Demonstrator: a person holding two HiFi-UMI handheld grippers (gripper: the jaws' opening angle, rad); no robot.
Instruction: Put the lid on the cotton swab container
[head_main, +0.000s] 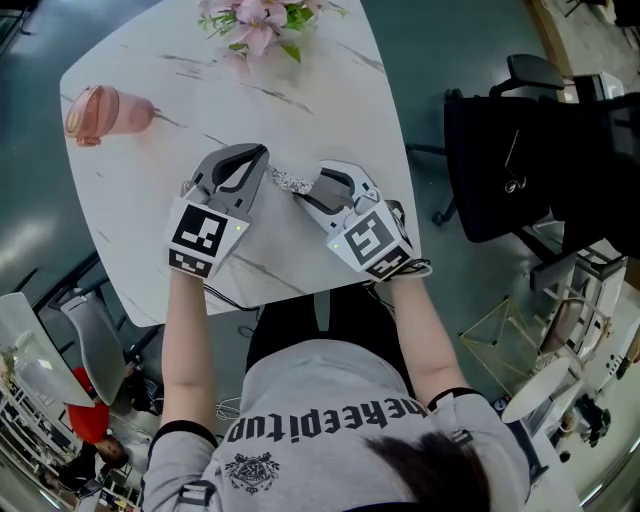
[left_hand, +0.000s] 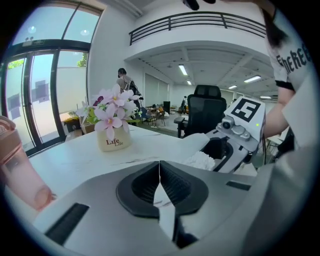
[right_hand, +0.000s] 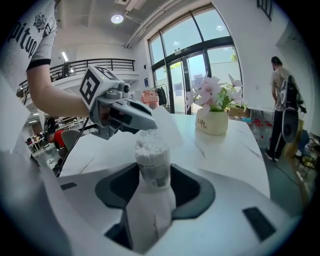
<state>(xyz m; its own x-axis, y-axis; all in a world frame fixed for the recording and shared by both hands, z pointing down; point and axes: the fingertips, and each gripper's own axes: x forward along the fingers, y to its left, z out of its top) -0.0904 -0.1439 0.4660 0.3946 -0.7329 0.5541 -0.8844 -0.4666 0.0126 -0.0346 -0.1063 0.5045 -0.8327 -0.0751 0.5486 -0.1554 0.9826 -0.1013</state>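
Note:
The cotton swab container (head_main: 291, 183) is a clear tube packed with white swabs. My right gripper (head_main: 306, 190) is shut on it and holds it above the white marble table (head_main: 300, 80), open end toward the left. In the right gripper view the container (right_hand: 152, 160) stands between the jaws with the swab tips showing on top. My left gripper (head_main: 262, 154) hangs just left of the container's open end, and its pads (left_hand: 150, 185) meet with nothing visible between them. No lid can be made out in any view. The swabs (left_hand: 200, 161) show from the left gripper view too.
A pink bottle (head_main: 105, 112) lies on its side at the table's far left. A pot of pink flowers (head_main: 262, 20) stands at the far edge. A black office chair (head_main: 520, 150) is off to the right of the table. A person (right_hand: 282, 115) stands in the background.

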